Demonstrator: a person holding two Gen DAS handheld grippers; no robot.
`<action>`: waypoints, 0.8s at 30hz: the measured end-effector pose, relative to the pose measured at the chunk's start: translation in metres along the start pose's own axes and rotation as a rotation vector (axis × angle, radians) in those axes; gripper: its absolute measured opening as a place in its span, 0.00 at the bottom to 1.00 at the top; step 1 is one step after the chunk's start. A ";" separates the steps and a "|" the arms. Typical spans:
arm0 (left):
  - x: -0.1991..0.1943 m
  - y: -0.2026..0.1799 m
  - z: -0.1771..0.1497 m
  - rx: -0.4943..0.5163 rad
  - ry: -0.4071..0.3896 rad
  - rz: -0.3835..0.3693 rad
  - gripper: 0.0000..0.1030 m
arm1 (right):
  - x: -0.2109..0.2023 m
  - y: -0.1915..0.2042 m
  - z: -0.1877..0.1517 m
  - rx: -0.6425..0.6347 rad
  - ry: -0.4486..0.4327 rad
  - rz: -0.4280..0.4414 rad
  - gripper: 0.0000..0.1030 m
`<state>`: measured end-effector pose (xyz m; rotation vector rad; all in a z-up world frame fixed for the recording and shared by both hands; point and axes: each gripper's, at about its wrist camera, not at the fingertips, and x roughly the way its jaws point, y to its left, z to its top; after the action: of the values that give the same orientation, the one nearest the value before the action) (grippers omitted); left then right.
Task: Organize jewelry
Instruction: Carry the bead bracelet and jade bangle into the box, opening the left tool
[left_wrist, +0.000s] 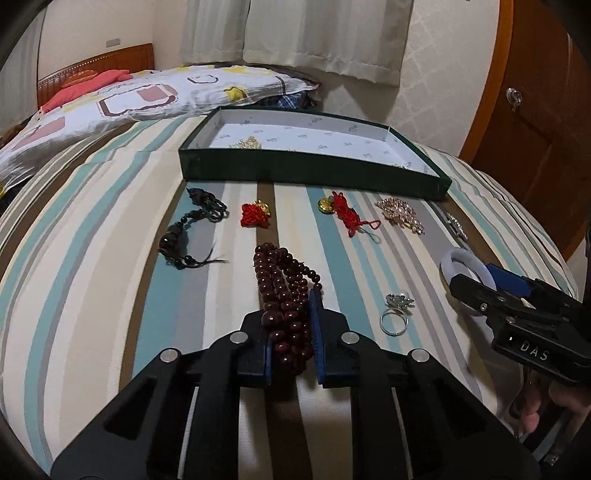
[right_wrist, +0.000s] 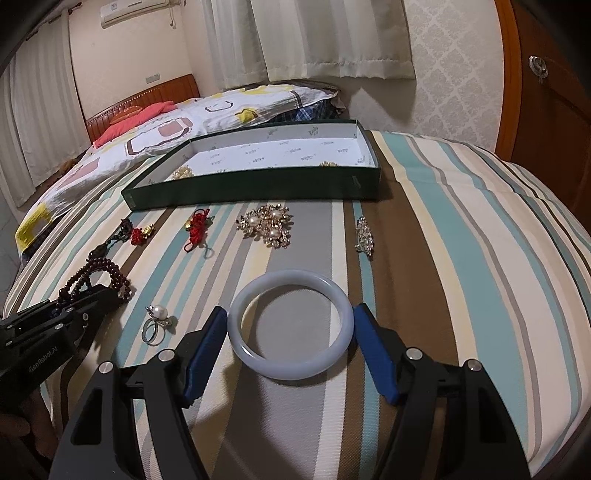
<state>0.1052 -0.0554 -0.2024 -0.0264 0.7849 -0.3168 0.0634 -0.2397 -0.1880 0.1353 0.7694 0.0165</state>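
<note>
On the striped bed, the left gripper (left_wrist: 291, 332) is clamped on the floppy bead string (left_wrist: 284, 284), which will sag, so grab the bunch. Right gripper (right_wrist: 291, 343) brackets the hard, slick bangle (right_wrist: 291, 325) across its outer rim, pads touching.

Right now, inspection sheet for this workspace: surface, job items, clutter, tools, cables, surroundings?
Surface: striped bedspread, flat.
Job's things: green tray, open, small gold pieces inside; dark red bead strand; pale bangle; pearl ring; gold pearl brooch; silver brooch; two red knot charms; black bead tassel, all on the bedspread.
Clutter: patterned quilt behind the tray.
Grippers: left tool shut on the bead strand; right tool astride the bangle, pads at its rim, grip unclear.
Cables: nothing seen.
Surroundings: curtains, wooden door, headboard.
</note>
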 end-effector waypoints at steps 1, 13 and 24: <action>-0.002 0.000 0.001 0.001 -0.007 0.002 0.15 | -0.001 0.000 0.001 0.000 -0.003 0.000 0.66; -0.022 -0.007 0.032 0.021 -0.107 0.008 0.15 | -0.014 0.004 0.025 -0.009 -0.069 0.013 0.66; -0.007 -0.018 0.095 0.030 -0.195 -0.021 0.15 | -0.007 -0.001 0.081 -0.012 -0.159 0.006 0.66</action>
<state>0.1616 -0.0792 -0.1276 -0.0370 0.5872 -0.3404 0.1147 -0.2507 -0.1254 0.1261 0.6097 0.0154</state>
